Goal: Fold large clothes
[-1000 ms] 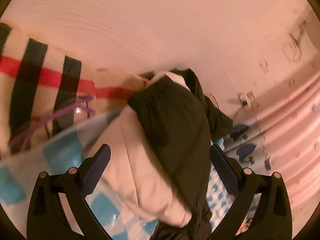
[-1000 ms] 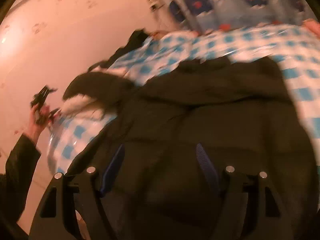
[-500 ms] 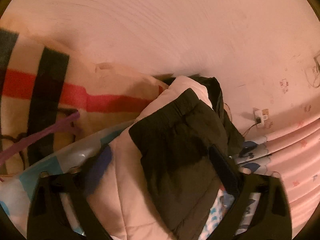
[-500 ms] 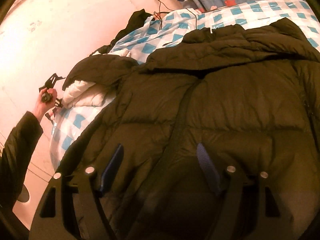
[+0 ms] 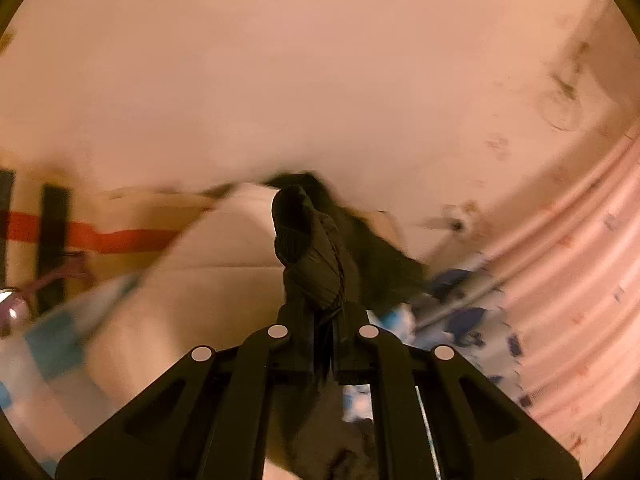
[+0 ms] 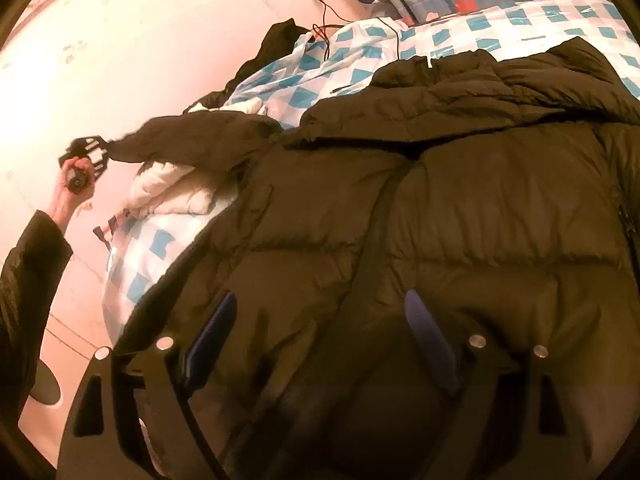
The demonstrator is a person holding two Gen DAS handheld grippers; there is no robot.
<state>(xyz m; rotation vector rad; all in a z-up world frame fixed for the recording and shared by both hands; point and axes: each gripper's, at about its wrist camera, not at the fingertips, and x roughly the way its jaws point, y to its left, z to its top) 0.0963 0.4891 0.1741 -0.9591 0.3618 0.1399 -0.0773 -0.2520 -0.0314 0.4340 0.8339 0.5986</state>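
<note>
Left wrist view is showing the left gripper (image 5: 320, 320) with its jaws pressed together on the sleeve cuff (image 5: 298, 232) of the black puffer jacket (image 6: 460, 220), the bunched cuff sticking out just ahead of the jaws and a white garment (image 5: 224, 264) lying beyond and to their left. Right wrist view is showing the right gripper (image 6: 320, 344) with its jaws spread, gripping nothing, hovering over the jacket's lower front; the jacket is lying face up on the checked bed cover (image 6: 360, 52), ahead of these jaws, and far to their left the sleeve is being stretched outward. Sleeve folding is judged to be the step in hand; next, the cuff needs carrying across onto the chest panel while the spread jaws are pinning the body.
</note>
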